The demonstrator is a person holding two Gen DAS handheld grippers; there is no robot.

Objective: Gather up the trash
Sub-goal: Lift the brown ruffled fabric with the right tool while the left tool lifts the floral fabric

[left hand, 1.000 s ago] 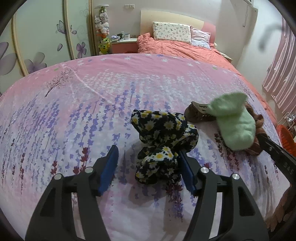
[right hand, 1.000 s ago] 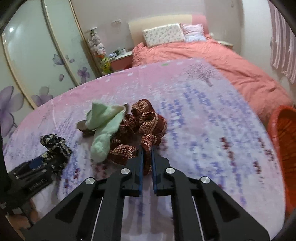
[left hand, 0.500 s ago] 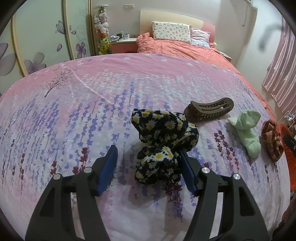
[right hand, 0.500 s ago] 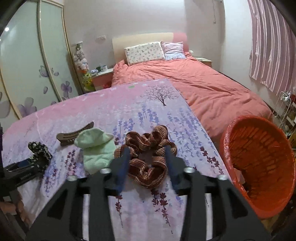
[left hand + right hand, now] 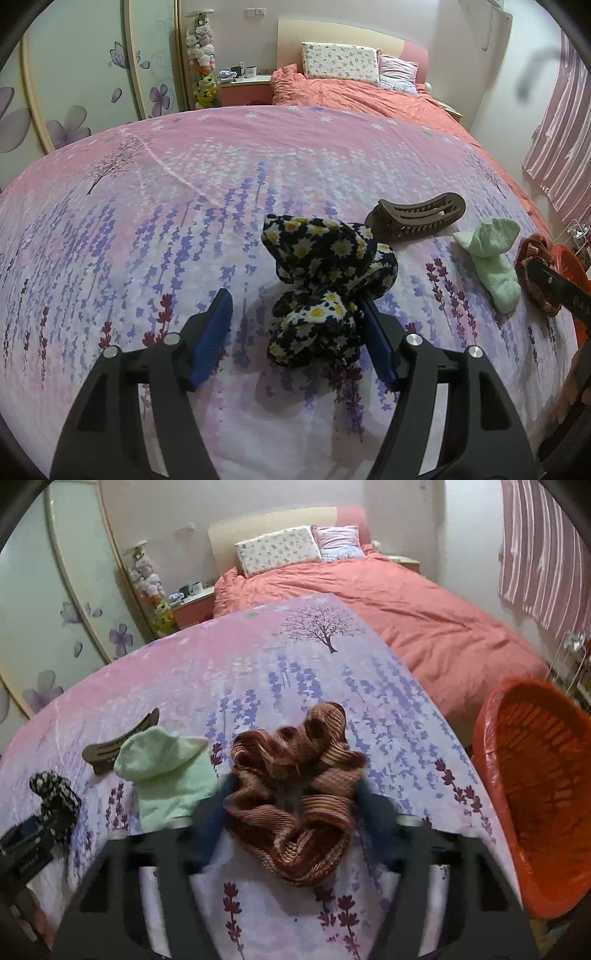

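Observation:
A black scrunchie with daisies (image 5: 325,273) lies on the pink flowered sheet (image 5: 147,206), between the jaws of my open left gripper (image 5: 295,317), leaning on the right finger. A brown striped scrunchie (image 5: 295,786) lies between the jaws of my open right gripper (image 5: 291,808), which is motion-blurred. A pale green sock (image 5: 166,771) lies just left of it, also in the left wrist view (image 5: 491,258). A brown hair claw (image 5: 417,216) lies behind the daisy scrunchie. The orange basket (image 5: 539,786) stands off the bed's right edge.
A salmon duvet (image 5: 406,620) and pillows (image 5: 277,550) cover the far bed. A nightstand with mugs (image 5: 243,79) and a sliding wardrobe (image 5: 74,74) stand at the back left. Striped curtains (image 5: 546,554) hang on the right.
My right gripper opened from shut, let the brown scrunchie down on the sheet and swung right toward the basket. The green sock dropped beside it. My left gripper stayed still.

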